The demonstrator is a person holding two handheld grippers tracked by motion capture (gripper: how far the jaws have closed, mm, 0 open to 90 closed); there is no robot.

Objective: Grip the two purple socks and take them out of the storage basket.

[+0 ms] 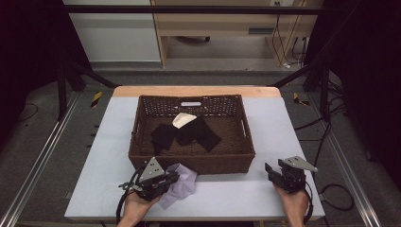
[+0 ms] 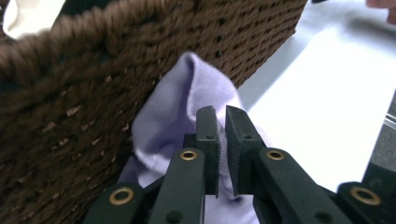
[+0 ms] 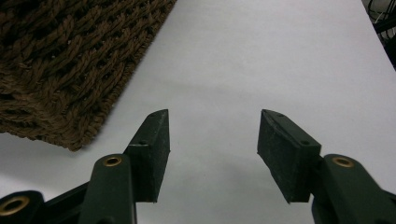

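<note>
Hand-held gripper [image 1: 176, 178] over pale tabletop [image 1: 236, 189]

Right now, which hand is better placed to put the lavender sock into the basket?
Left. The left gripper is already shut on the lavender sock, right beside the wicker basket front wall. The right gripper is open with nothing between its fingers, over bare table near the basket's right corner.

high view: above, facing forward-down over counter [image 1: 227, 189] | gripper views: close, along own jaws | shared: basket [image 1: 191, 163] front wall
</note>
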